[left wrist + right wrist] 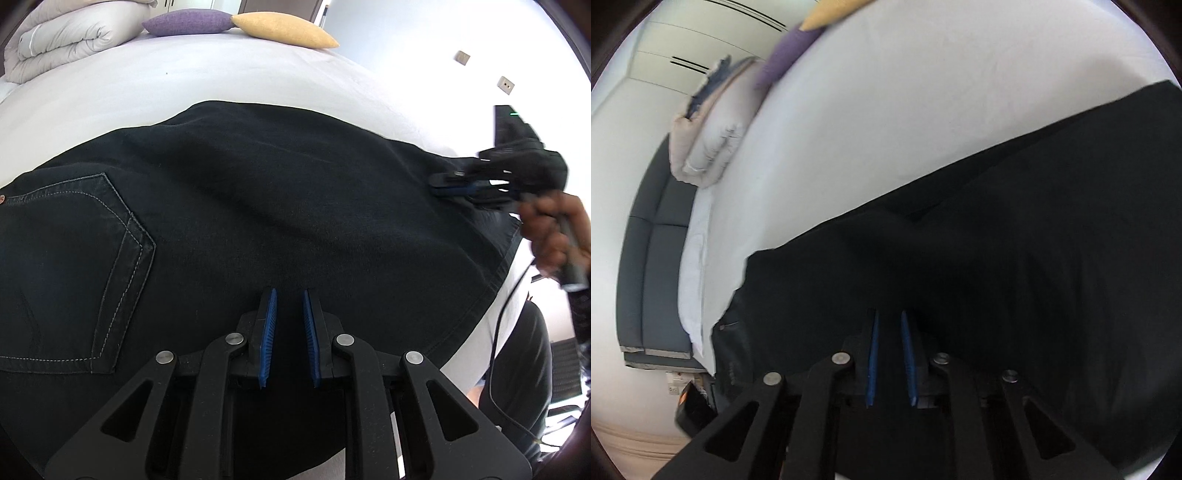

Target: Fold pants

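Note:
Dark denim pants (258,206) lie spread on a white bed (184,81), back pocket (74,266) at the left, hem at the right. My left gripper (290,295) hovers just over the near edge of the pants, jaws slightly apart with nothing between them. My right gripper (448,184) is at the pants' right end near the hem, its blue pads close together; whether cloth is pinched is unclear. In the right wrist view the right gripper (889,317) sits low over the dark cloth (1015,258), a narrow gap between its pads.
A purple cushion (188,21) and a yellow cushion (284,29) lie at the far end of the bed, beside a folded white duvet (62,40). A grey sofa (653,266) stands beyond the bed. A cable (498,332) hangs by the right hand.

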Tool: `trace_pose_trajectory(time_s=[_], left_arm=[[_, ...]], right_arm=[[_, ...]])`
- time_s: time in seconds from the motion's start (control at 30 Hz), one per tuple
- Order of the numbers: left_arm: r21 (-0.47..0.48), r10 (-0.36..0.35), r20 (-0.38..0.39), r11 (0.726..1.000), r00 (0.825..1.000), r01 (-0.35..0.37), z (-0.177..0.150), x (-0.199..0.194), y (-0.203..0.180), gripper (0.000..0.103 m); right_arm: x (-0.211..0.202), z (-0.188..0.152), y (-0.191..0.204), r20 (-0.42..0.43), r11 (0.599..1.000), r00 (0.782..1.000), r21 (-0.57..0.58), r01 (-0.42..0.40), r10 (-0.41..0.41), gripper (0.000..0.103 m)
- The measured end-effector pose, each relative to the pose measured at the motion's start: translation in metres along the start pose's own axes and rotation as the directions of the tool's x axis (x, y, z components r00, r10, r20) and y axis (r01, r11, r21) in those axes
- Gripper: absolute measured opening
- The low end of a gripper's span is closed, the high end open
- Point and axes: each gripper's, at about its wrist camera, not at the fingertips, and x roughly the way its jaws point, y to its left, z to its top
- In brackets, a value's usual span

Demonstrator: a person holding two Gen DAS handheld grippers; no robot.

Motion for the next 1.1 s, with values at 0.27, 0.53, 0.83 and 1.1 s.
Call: trace_pose_trajectory(time_s=[0.27, 0.53, 0.83, 1.1], left_arm=[[-0.007, -0.006, 0.017, 1.0, 1.0, 0.007, -0.007, -0.006, 0.007, 0.015], [-0.016, -0.006, 0.026, 1.0, 1.0, 0.007, -0.014, -0.007, 0.013, 0.015], [-0.006, 0.006, 0.024, 1.0, 1.0, -0.006, -0.012, -0.012, 0.007, 0.015], [-0.017, 0.009, 0.033, 1.0, 0.999, -0.009, -0.011, -0.011, 0.006, 0.015]], right_arm=[[-0.077, 0.015, -0.087, 0.48, 0.943, 0.832, 0.302, 0.141, -0.278, 0.0], [-0.077, -0.031, -0.007, 0.385, 1.0, 0.923, -0.003, -0.013, 0.013, 0.02], [-0.034, -0.011, -0.078, 0.323, 0.975, 0.945, 0.194, -0.11, 0.043, 0.0], [-0.172, -0.04, -0.188, 0.575, 0.873, 0.748, 0.488, 0.012, -0.332, 0.008]])
